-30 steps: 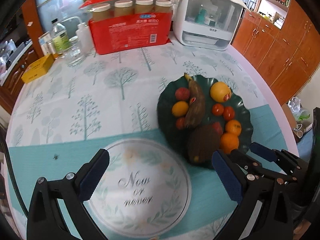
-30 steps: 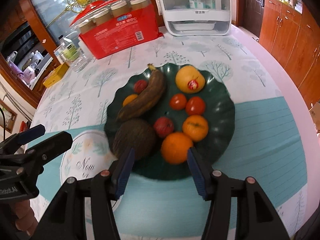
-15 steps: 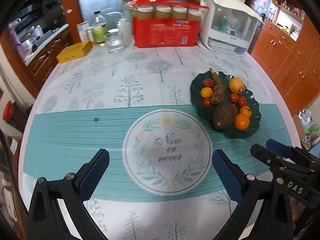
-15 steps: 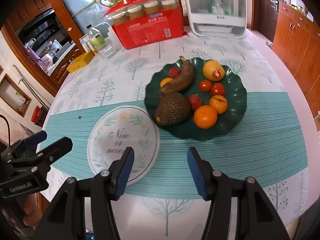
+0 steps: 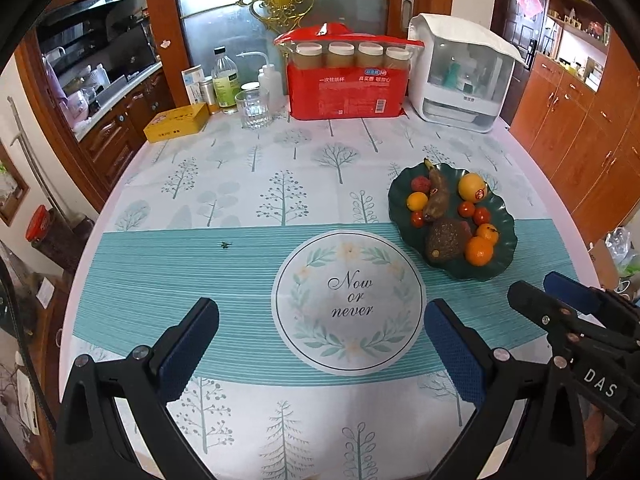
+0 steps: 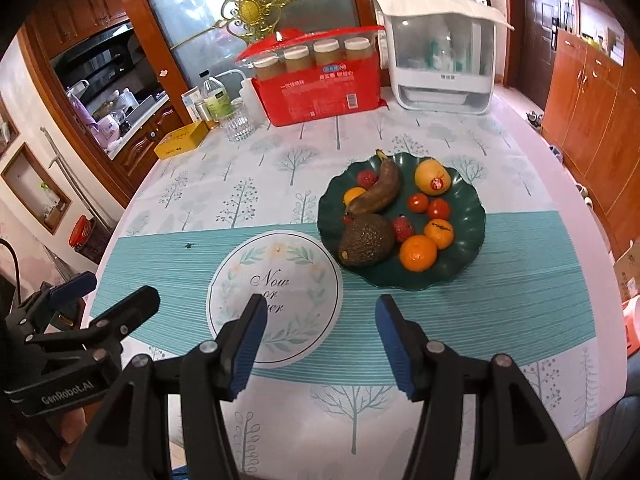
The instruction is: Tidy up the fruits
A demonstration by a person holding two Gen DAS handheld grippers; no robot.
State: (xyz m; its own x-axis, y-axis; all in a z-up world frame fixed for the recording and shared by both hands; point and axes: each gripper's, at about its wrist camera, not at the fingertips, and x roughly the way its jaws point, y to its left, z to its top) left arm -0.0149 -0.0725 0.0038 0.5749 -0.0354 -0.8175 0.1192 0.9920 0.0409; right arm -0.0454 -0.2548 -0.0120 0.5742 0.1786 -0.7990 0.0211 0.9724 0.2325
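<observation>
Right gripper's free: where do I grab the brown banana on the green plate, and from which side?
Judging by its pose, take the banana across its thick middle, descending from above with jaws straddling its width. It lies flat, diagonal on the plate, stem toward the far rim. The avocado crowds its near tip, so avoid that end. The right gripper hangs open.

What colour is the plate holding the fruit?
Dark green plate, scalloped rim; clearest in the right wrist view.

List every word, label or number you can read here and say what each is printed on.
"Now or never": round wreath print on the tablecloth.
"DAS": side of the right gripper, in the left wrist view.
"GenRobot.AI": side of the left gripper, in the right wrist view.
Red package: Chinese characters and a barcode, too small to read.
White appliance, yellow box, bottle, fruit sticker: unreadable.
</observation>
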